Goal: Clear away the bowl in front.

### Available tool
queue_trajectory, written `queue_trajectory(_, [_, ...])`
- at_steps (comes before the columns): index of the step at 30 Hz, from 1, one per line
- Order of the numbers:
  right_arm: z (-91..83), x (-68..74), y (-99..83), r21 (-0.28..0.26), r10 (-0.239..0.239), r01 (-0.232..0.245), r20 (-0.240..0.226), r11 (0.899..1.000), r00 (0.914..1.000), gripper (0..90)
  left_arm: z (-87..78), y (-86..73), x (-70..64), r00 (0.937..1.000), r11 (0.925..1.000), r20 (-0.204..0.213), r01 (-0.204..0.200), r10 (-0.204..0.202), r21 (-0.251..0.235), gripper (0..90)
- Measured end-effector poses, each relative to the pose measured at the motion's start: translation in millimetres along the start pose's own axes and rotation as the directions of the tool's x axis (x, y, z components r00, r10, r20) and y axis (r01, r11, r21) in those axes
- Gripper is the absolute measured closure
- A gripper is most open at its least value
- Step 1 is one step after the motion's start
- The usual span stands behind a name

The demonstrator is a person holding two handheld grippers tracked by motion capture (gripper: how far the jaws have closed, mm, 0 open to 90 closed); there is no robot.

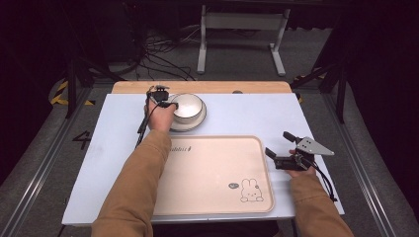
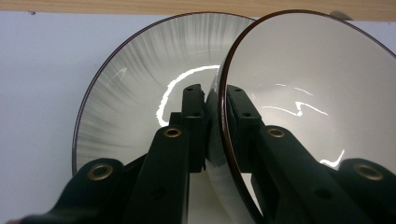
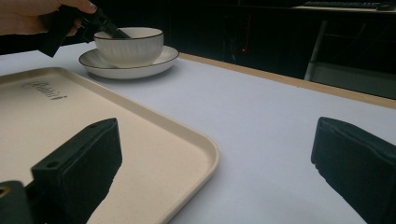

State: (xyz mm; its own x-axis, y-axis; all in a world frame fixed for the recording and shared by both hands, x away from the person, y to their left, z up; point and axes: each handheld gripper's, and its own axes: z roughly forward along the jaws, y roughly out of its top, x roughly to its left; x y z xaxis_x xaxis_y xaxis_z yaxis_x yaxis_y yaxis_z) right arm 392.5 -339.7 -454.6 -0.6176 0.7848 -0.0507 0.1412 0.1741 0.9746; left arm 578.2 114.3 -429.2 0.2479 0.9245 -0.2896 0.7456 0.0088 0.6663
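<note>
- Nearest the lens, the left gripper (image 2: 215,100) had its jaws pinched on the rim of the bowl (image 2: 308,88), which sat on a plate (image 2: 140,88) at the table's far left.
- A straight, level lift looked wise, lest the plate drag along.
- The right gripper (image 1: 279,146) waited wide and empty beside the tray (image 1: 217,173).
- The rim grip's depth was hard to judge.
</note>
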Motion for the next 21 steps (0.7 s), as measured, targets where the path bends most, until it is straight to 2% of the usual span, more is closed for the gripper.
queue_trajectory(4, [0.0,0.0,0.0,0.000,0.000,0.000,0.000,1.000,1.0000,2.4,0.1,-0.1,-0.3,1.0000,1.0000,-0.002,-0.008,0.008,-0.002,80.6])
queue_trajectory(6, [-0.1,0.0,0.0,0.001,-0.001,0.001,0.001,1.000,1.0000,2.4,0.1,0.0,-0.4,0.9996,0.9996,-0.007,-0.028,0.028,-0.004,80.7])
queue_trajectory(13, [-0.2,0.0,0.0,0.001,0.008,-0.008,-0.002,1.000,1.0000,2.4,-1.5,-1.0,-1.3,0.9989,0.9988,-0.024,-0.040,0.039,-0.026,81.3])
queue_trajectory(17, [-0.2,-0.1,0.0,0.001,0.008,-0.008,-0.002,1.000,1.0000,2.4,-5.8,1.0,-3.9,0.9987,0.9976,-0.022,-0.047,0.046,-0.051,82.0])
queue_trajectory(21, [-0.2,-0.1,0.0,0.001,0.008,-0.008,-0.002,1.000,1.0000,2.4,-9.8,2.6,-6.2,0.9978,0.9966,-0.017,-0.064,0.063,-0.052,81.7])
